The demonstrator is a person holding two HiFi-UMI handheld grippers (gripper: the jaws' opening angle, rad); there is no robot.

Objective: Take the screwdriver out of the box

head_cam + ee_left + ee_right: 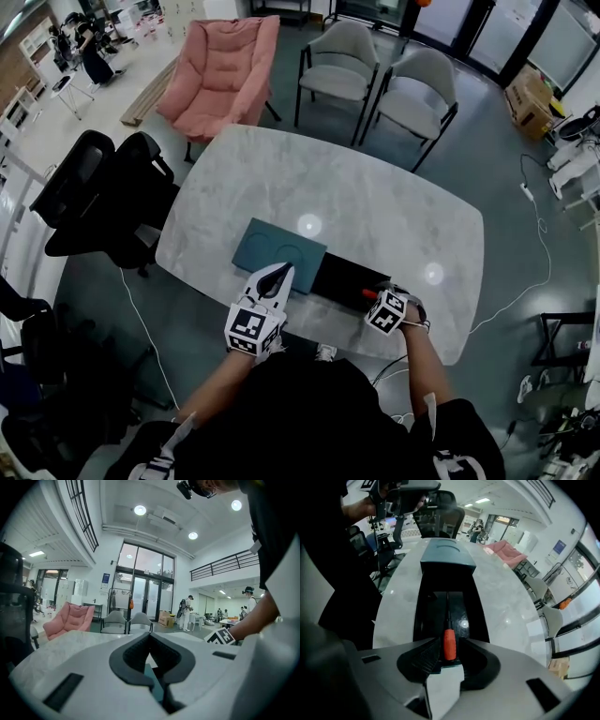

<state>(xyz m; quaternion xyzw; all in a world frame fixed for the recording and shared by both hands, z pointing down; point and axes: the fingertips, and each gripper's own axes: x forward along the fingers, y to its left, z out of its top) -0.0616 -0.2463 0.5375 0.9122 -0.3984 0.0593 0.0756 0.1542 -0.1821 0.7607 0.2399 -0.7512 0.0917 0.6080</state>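
Note:
A shallow black box (339, 275) lies open near the front edge of the marble table (375, 197), its teal lid (278, 246) flat on the table to its left. Inside lies the screwdriver (449, 644), its orange handle (367, 292) nearest me and the dark shaft running away along the box (425, 603). My right gripper (450, 642) points steeply down over the box's right end (379, 296), open, with the orange handle between the jaws and a gap on each side. My left gripper (280, 272) hovers over the lid's near edge, its tips together (150, 636), holding nothing that I can see.
Two grey chairs (384, 80) and a pink armchair (225, 70) stand beyond the table's far edge. Black office chairs (103, 192) are at the left. A white cable (534, 234) trails over the floor to the right. Cardboard boxes (530, 98) sit at the far right.

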